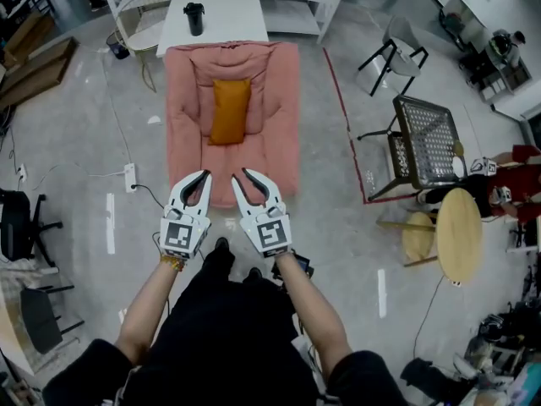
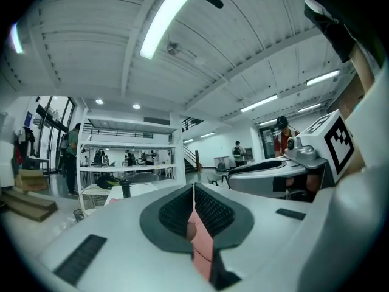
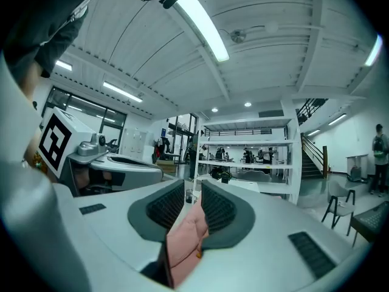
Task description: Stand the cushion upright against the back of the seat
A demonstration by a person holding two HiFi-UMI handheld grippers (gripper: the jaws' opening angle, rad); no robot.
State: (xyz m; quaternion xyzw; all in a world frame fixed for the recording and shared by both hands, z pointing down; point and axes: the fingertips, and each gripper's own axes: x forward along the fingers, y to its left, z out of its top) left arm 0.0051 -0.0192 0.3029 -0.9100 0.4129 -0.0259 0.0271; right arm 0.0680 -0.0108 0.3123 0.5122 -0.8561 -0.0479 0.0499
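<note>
Grey concrete floor in a big workshop-looking room, with a pink seat (image 1: 279, 146) sitting in the middle of it. The orange cushion (image 1: 230, 111) is in the seat's hollow, long side running front to back, well ahead of both claws and roughly centred between them. Nothing is touching it.

Behind the seat is a white table (image 1: 221, 11) with a black cup (image 1: 194, 19) on it, and white shelving behind that. Off to the right there's a metal mesh chair (image 1: 427, 142) and a round wooden table (image 1: 459, 233), both well clear. A red line (image 1: 338, 100) on the floor runs along the seat's right side. Between the claws and the cushion there's just bare pink seat, so nothing in the way.

Both claws hover side by side at the seat's near edge, pointing level. The left gripper (image 1: 204, 176) has its tips together and holds nothing; the pink in its slit is just the seat beyond. The right gripper (image 1: 240, 174) is open by a narrow gap, also empty, with pink seat showing through.
</note>
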